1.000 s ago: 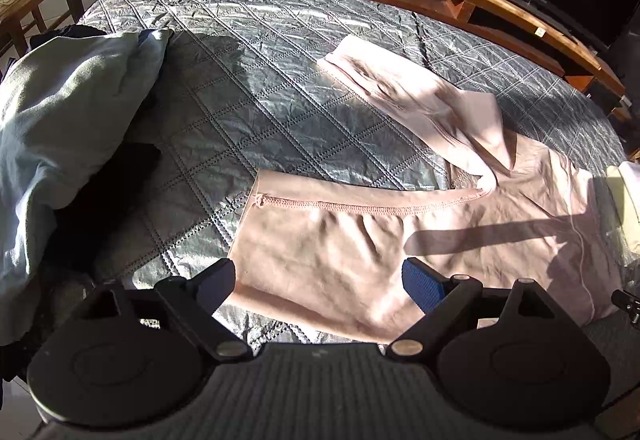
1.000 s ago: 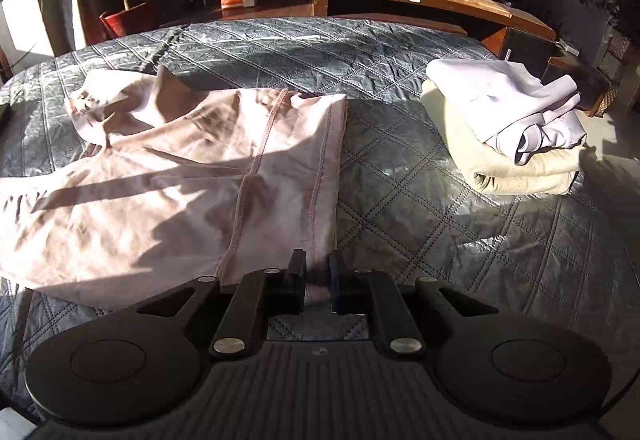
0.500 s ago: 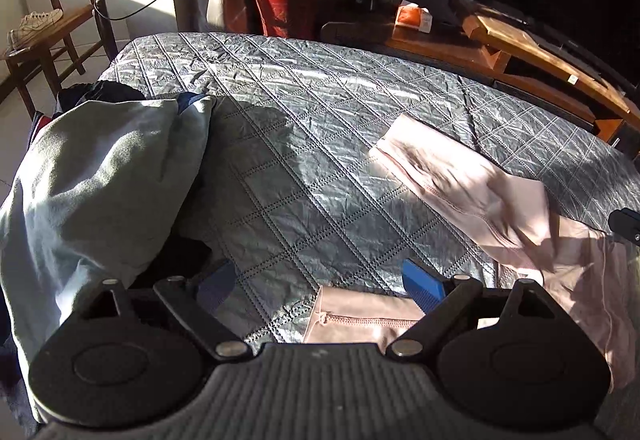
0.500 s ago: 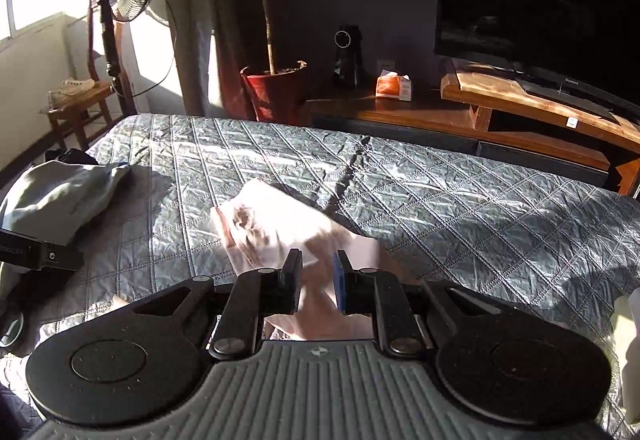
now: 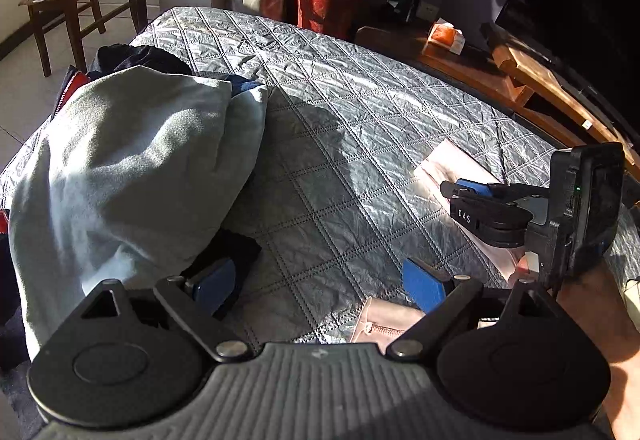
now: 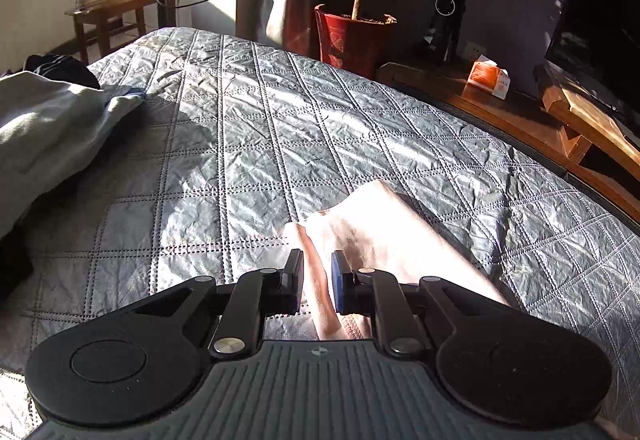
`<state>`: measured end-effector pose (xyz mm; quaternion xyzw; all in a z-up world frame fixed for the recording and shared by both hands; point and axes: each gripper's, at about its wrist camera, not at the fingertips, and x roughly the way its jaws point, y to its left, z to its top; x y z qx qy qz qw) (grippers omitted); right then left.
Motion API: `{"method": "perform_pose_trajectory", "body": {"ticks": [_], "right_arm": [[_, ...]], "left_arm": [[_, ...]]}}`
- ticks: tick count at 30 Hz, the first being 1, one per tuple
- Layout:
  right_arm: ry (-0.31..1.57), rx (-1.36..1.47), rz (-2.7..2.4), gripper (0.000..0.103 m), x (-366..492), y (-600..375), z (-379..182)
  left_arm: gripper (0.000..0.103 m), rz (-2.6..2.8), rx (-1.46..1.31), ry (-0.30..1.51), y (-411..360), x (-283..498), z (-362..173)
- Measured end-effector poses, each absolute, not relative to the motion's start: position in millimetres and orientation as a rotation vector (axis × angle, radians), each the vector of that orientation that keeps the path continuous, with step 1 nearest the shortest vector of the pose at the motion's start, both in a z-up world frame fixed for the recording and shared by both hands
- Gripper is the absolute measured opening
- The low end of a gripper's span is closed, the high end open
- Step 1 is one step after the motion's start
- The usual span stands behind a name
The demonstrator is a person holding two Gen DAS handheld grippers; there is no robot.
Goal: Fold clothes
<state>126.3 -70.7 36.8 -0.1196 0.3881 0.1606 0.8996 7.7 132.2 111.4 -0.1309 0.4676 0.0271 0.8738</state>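
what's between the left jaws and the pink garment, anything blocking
Nothing visible. The left gripper is open, with only bare quilt between its jaws, and a corner of the pink garment lies just beside its right finger. The grey clothes pile sits off to the left, out of the path.

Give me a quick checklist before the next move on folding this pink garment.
1. Right claw shut on the pink garment: ok, cloth sits between its fingers.
2. Left claw open and free: ok, nothing between its fingers.
3. Garment's near edge within the left claw's reach: ok, just beside its right finger.
4. Quilt ahead bare for laying the fold: ok.
5. Grey garment pile apart from the pink one: ok.
6. Garment lying flat and unwrinkled: cannot tell, mostly hidden.
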Motion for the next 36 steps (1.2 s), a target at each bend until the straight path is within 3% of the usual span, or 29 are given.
{"method": "perform_pose_trajectory", "body": {"ticks": [2,6,11,15,25,34,36], "right_arm": [[0.823,-0.239,0.319,0.019,135,-71,29],[0.841,-0.079,0.321,0.003,140,-85,28],[0.701,-0.023,0.381,0.003,109,-83,64],[0.724,-0.198,0.501,0.004,89,-57,61],[0.675,-0.296,0.531,0.021,60,-45,67],[0.766,-0.313,0.497,0.024,83,-24,23],[0.761,-0.3,0.497,0.009,83,-24,23]], "left_arm": [[0.089,0.065,-0.287,0.974,138,7,111],[0.089,0.08,-0.32,0.978,148,6,110],[0.089,0.085,-0.321,0.971,149,5,111],[0.09,0.083,-0.321,0.975,147,5,110],[0.09,0.107,-0.326,0.974,146,6,108],[0.09,0.124,-0.338,0.988,150,9,105],[0.09,0.129,-0.342,0.992,151,9,103]]}}
